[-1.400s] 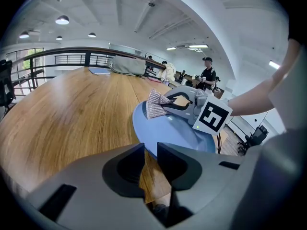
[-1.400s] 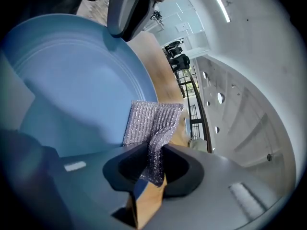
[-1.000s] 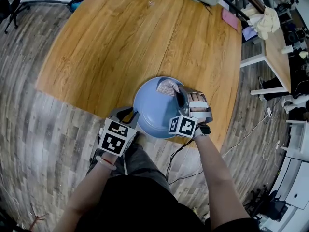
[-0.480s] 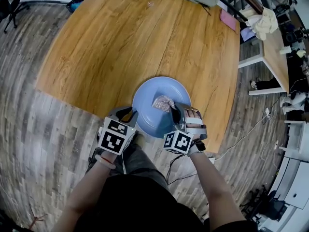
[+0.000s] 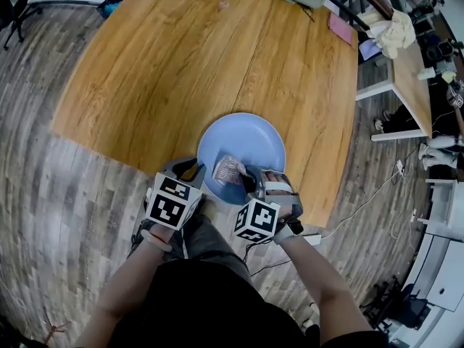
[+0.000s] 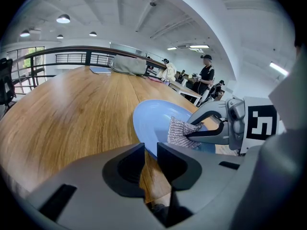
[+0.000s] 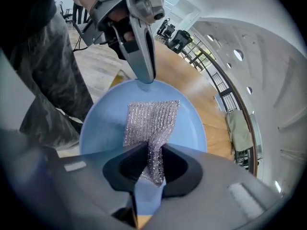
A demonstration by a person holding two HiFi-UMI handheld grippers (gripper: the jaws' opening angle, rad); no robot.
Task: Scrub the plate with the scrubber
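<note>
Starting on the left: the left tongs point(image 6: 150, 150) are down to a narrow gap, and they look nipped onto the near-left rim of the plate point(image 5: 254, 140), right at the bench point(image 5: 181, 64) edge closest to the person. The plate's a plain round one, light blue, smooth with a shallow raised rim. It sits flat on the wood grain with its near edge about level with the bench's edge.

On the near-left part of the plate is the scrubber point(image 5: 228, 170). It's a floppy silvery mesh pad, kinda glittery knit, roughly square, spread flat on the blue with one end bunched up. That bunched end runs straight into the right tongs point(image 7: 151, 152), which are clamped tight on it, mesh squeezed between the two dark pads. The right tongs come in over the plate's near-right rim, tilted down. The scrubber's loose end reaches toward the left tongs' tip, close but not touching.
</note>
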